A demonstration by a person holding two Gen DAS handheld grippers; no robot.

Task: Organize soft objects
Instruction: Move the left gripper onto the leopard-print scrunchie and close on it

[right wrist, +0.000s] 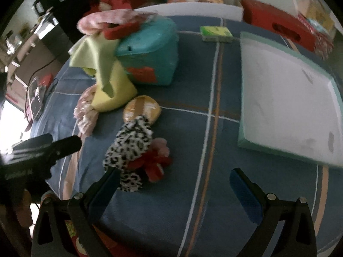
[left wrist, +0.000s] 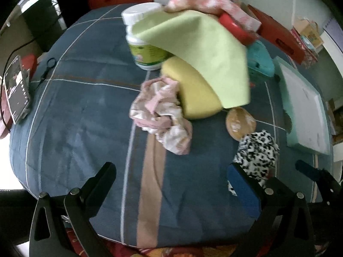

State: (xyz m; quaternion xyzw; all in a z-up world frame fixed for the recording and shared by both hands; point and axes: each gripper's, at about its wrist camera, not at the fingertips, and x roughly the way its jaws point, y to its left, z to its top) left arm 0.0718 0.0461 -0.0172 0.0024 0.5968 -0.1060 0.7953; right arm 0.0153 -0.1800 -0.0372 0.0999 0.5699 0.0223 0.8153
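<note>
The bed (left wrist: 75, 107) carries every item under a blue striped cover. The white tray (right wrist: 285, 98) with a teal rim serves as landmark. Left of the tray stands the teal box (right wrist: 154, 53). Farther left, a light green cloth (left wrist: 203, 49) drapes over a yellow cushion (left wrist: 197, 94). The pink patterned garment (left wrist: 163, 113) lies crumpled beside that cushion. The leopard-print cloth (right wrist: 130, 147) lies nearer the tray. Left gripper (left wrist: 171, 184) fingers: spread, empty. Right gripper (right wrist: 173, 188) fingers: spread, empty.
</note>
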